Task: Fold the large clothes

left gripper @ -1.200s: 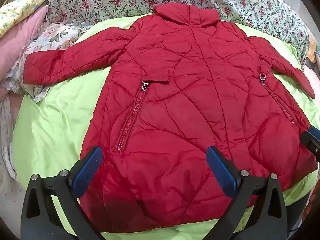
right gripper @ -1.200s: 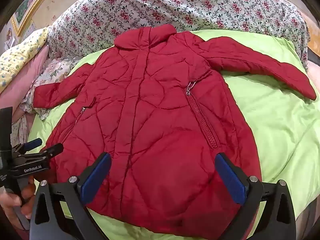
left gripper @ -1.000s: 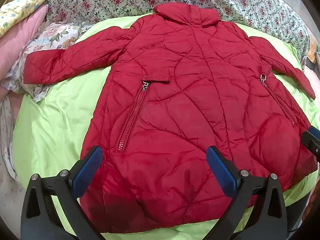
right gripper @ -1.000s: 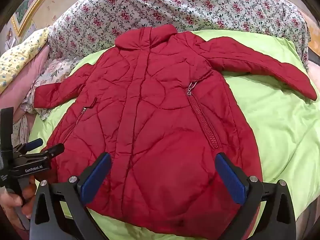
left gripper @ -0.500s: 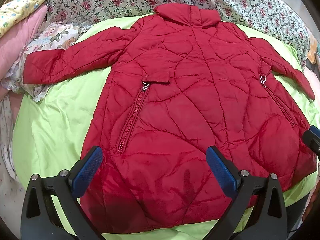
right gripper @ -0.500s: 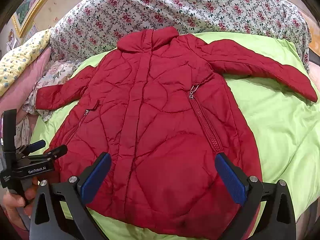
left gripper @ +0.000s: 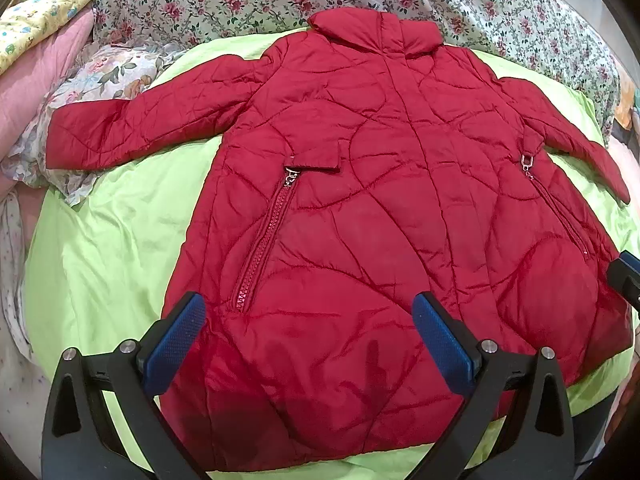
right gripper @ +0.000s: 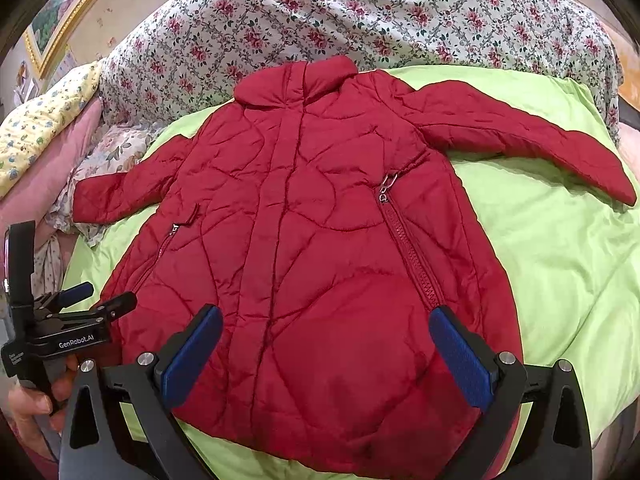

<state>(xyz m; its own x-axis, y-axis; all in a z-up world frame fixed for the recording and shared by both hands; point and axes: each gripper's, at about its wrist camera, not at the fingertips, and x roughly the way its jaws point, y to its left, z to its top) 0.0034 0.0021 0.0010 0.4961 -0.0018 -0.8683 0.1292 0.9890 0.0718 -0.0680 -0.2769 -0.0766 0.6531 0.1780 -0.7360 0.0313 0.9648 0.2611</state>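
A red quilted coat lies flat and face up on a lime green sheet, collar at the far end, both sleeves spread out. It also shows in the right wrist view. My left gripper is open and empty, hovering above the coat's hem on its left half. My right gripper is open and empty above the hem on the right half. The left gripper also shows in the right wrist view, at the coat's lower left edge.
A floral bedspread is heaped behind the collar. A pink pillow and crumpled flowered cloth lie by the left sleeve. The green sheet extends to the right of the coat.
The right wrist view has shifted slightly, so the coat sits a little lower and to the right in it. The left gripper and the coat have not visibly moved.
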